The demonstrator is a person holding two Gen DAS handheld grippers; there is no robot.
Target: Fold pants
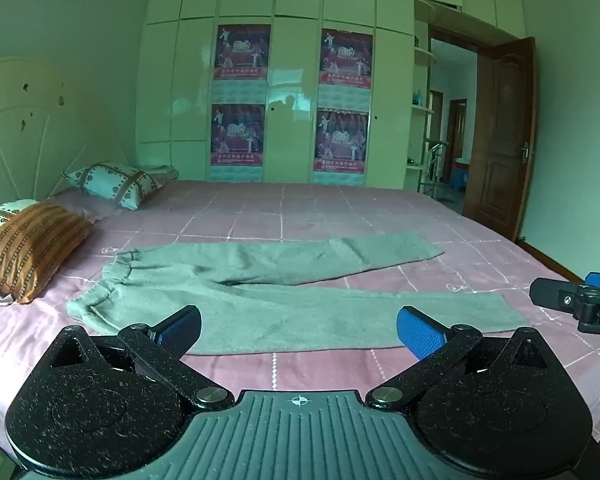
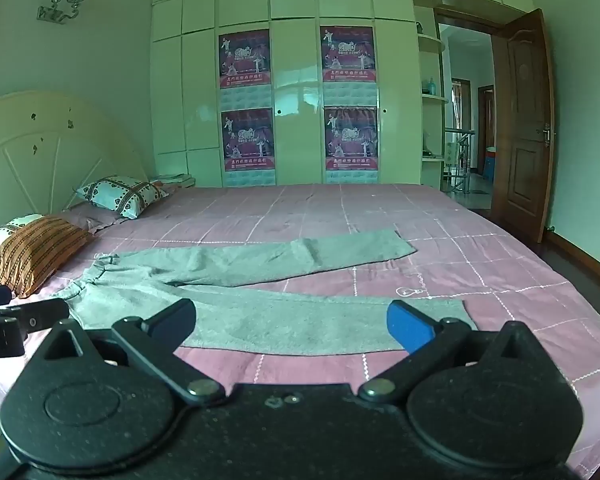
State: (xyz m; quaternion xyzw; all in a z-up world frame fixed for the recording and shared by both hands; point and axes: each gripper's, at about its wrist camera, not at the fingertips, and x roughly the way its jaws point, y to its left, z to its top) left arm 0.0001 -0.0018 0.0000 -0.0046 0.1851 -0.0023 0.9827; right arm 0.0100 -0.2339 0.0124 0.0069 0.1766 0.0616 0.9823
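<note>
A big bed with a pink checked sheet fills the room, and its near edge is cut off behind the tools. The grey pants lie flat on the sheet, waist toward the pillows, legs spread in a V toward the door side. The bottom of the near leg is partly hidden by the tool fingers in both views. A striped orange pillow sits at the left, part cut off. The left gripper hangs above the near leg, its fingers wide apart with nothing between them. The right gripper is the same, wide apart and holding nothing. Each tool shows only partly in the other's view.
</note>
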